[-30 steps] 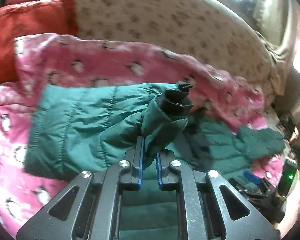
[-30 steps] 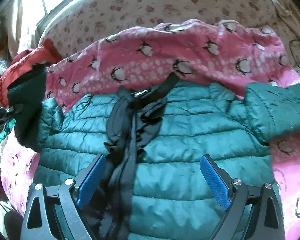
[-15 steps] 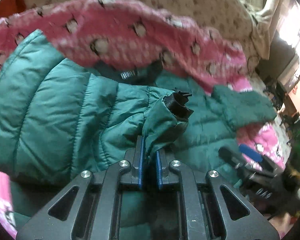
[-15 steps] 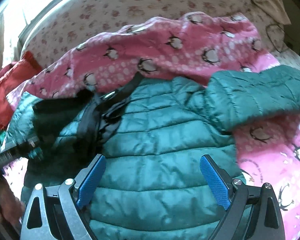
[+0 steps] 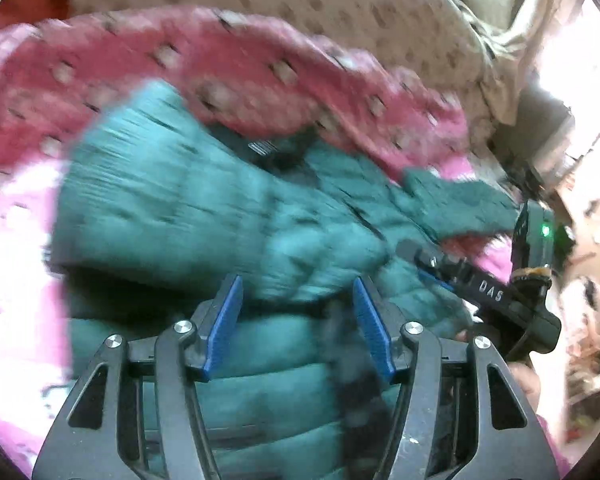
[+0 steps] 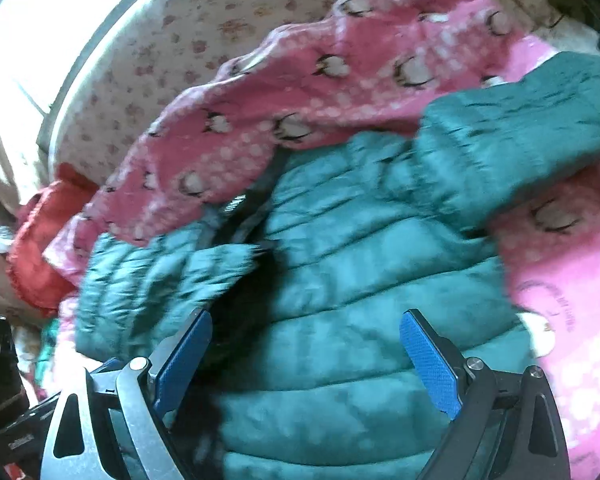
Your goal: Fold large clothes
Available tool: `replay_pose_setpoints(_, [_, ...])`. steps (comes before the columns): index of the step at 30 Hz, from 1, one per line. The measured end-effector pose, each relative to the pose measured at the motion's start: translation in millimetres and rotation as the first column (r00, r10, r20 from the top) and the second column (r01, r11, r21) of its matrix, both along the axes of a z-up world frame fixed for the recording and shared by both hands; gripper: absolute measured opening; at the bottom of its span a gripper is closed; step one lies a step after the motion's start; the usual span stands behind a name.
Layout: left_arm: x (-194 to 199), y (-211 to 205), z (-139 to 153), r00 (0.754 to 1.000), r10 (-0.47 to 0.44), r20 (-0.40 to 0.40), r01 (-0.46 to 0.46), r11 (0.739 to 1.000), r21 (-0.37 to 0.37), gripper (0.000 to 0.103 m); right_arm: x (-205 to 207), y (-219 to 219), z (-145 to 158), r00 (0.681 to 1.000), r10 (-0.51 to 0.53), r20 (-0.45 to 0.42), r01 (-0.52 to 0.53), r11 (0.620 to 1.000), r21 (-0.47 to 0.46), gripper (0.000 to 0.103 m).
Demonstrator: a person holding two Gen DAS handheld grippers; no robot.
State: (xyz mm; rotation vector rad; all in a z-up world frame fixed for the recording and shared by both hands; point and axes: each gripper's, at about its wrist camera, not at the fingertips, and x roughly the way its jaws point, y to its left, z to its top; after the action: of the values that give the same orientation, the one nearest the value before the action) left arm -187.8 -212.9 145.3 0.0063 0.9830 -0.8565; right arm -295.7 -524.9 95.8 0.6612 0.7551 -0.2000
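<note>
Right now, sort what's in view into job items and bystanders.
Job:
green puffer jacket
its left sleeve, folded across the body
its right sleeve, out sideways
left gripper, open
right gripper, open

Bystanders:
pink penguin blanket
red cloth
floral sheet

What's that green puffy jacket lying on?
The green jacket lies on a pink penguin-print blanket, which shows around its edges. A floral sheet lies beyond. Whatever is directly beneath the jacket is covered.

Black hand-held gripper, blue pads
</note>
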Motion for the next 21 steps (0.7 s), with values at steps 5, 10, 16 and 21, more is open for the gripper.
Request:
replay_pose_setpoints(5, [28.7, 62.6, 5.3, 0.943, 0.281, 0.177, -0.289, 0.957, 0.022, 0.058, 32.3, 28.8, -7.0, 0.996, 0.08, -0.034, -0.081, 0.997, -0.011, 0.094])
replay_pose_setpoints(10, [60.9, 109.9, -25.6, 0.875, 0.452, 0.173, -0.467, 0.883, 0.051, 0.058, 64.9, 48.2, -18.9, 0.988, 0.139, -0.062, -0.141, 0.989, -0.031, 0.046])
replay_pose_setpoints(16, [79.5, 128.6, -43.4, 0.851, 0.515, 0.107, -0.521, 0.853, 0.039, 0.058, 57.7, 43.6, 21.6, 0.994, 0.101, 0.03, -0.091, 0.965, -0.247, 0.021])
replay_pose_setpoints(21, [81.3, 103.9, -53.5, 0.877, 0.47, 0.096, -0.478, 0.875, 0.074, 0.058, 57.2, -2.9, 48.3, 0.996, -0.045, 0.078, 0.073, 0.91, -0.409, 0.019])
